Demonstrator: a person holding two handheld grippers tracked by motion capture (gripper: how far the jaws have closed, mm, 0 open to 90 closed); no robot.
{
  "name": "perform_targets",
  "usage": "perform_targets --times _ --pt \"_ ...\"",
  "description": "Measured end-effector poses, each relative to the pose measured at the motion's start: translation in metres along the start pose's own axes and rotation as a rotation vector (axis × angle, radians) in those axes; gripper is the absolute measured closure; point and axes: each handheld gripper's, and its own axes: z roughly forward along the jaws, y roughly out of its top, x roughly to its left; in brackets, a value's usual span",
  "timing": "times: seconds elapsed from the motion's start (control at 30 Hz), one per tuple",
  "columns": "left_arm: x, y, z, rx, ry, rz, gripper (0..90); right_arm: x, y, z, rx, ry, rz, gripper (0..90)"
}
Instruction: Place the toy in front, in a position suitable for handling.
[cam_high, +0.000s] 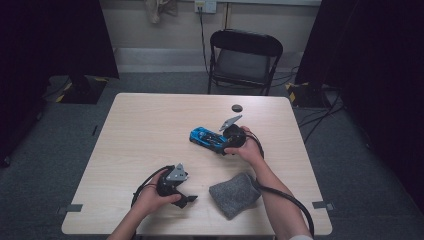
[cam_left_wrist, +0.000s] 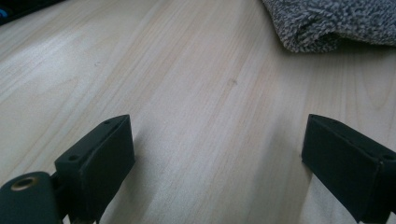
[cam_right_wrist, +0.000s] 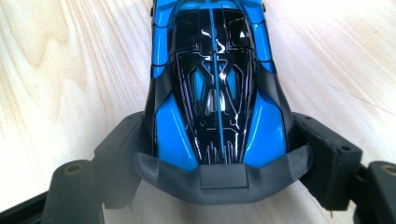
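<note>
A blue and black toy car (cam_high: 207, 137) lies on the light wooden table (cam_high: 150, 120), right of centre. My right gripper (cam_high: 220, 143) holds it from the right. In the right gripper view both black jaws press the sides of the car (cam_right_wrist: 217, 93) at its dark bumper end, so the right gripper (cam_right_wrist: 217, 151) is shut on it. My left gripper (cam_high: 184, 199) rests low near the front edge of the table. Its jaws stand wide apart over bare wood, so the left gripper (cam_left_wrist: 215, 154) is open with nothing between them.
A folded grey cloth (cam_high: 234, 194) lies near the front edge, just right of my left gripper; its fuzzy edge (cam_left_wrist: 327, 23) is close ahead. A small dark round disc (cam_high: 236, 107) sits near the far edge. A black folding chair (cam_high: 245, 60) stands beyond the table.
</note>
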Motion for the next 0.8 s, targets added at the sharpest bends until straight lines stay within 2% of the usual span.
perform_targets --times 0.13,0.2,0.27,0.3,0.37,0.4,0.47,0.53,0.6,0.8 --pt "0.000 0.000 0.000 0.000 0.000 0.000 8.7 0.003 -0.005 -0.001 -0.007 -0.005 0.048 24.4" --pt "0.000 0.000 0.000 0.000 0.000 0.000 8.7 0.005 -0.005 -0.002 -0.005 -0.021 0.052 24.3" --pt "0.000 0.000 0.000 0.000 0.000 0.000 8.7 0.005 -0.005 -0.001 -0.002 -0.016 0.086 24.0" --pt "0.000 0.000 0.000 0.003 0.000 0.004 8.7 0.005 -0.004 -0.001 0.001 -0.022 0.080 23.9" --pt "0.000 0.000 0.000 0.000 0.000 -0.001 8.7 0.004 -0.003 -0.001 0.011 -0.020 0.098 22.9" --pt "0.000 0.000 0.000 0.000 0.000 0.000 8.7 0.005 -0.002 -0.001 0.011 -0.025 0.091 21.1" --pt "0.000 0.000 0.000 0.000 0.000 0.000 8.7 0.005 0.000 -0.003 0.004 -0.041 0.115 14.1" --pt "0.000 0.000 0.000 0.000 0.000 0.000 8.7 0.004 0.002 -0.005 -0.017 -0.036 0.127 15.9" --pt "0.000 0.000 0.000 0.000 0.000 -0.001 8.7 0.002 0.005 -0.007 -0.016 -0.045 0.141 14.7" --pt "0.000 0.000 0.000 0.000 0.000 0.000 8.7 0.000 0.016 -0.002 -0.026 -0.037 0.142 14.5"
